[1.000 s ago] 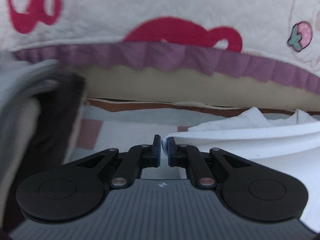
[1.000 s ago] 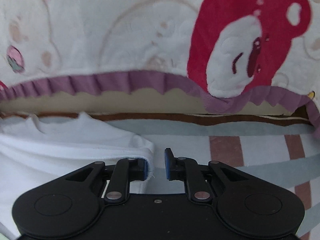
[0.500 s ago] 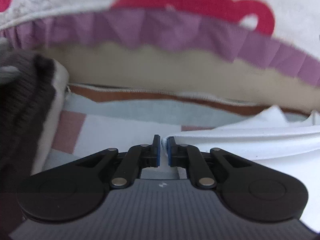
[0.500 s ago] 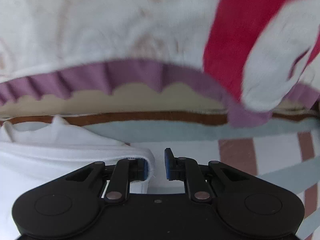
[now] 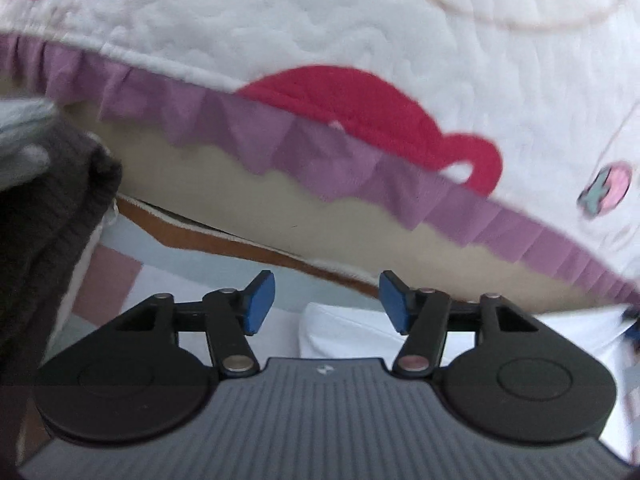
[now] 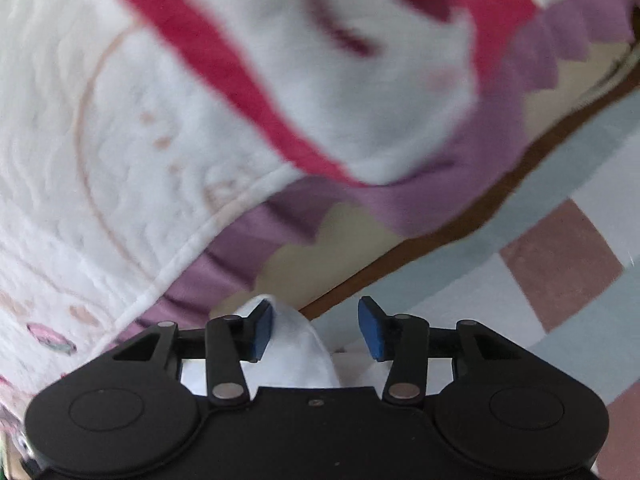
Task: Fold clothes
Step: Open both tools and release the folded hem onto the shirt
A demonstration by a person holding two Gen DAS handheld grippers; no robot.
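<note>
A folded white garment (image 5: 352, 336) lies on the checked sheet (image 5: 176, 292), low in the left wrist view. My left gripper (image 5: 326, 302) hovers over its left corner with its jaws opening and the blue pads (image 5: 260, 300) clear of the cloth. In the right wrist view the same white garment (image 6: 296, 344) bulges up between the jaws of my right gripper (image 6: 316, 328), whose jaws are also opening. Its left pad (image 6: 262, 330) is close to the cloth and the right pad stands apart. Most of the garment is hidden under the gripper bodies.
A white quilt (image 5: 360, 24) with red shapes and a purple frill (image 5: 304, 152) hangs across the back, over a beige mattress edge (image 5: 320, 224). A dark knitted garment (image 5: 44, 216) is piled at the left. The pink, grey and white checked sheet (image 6: 560, 272) spreads to the right.
Both grippers were shut on the white garment's edge and now stand open, off the cloth. Both views have rolled, the right one strongly, and both grippers have moved closer to the quilt.
</note>
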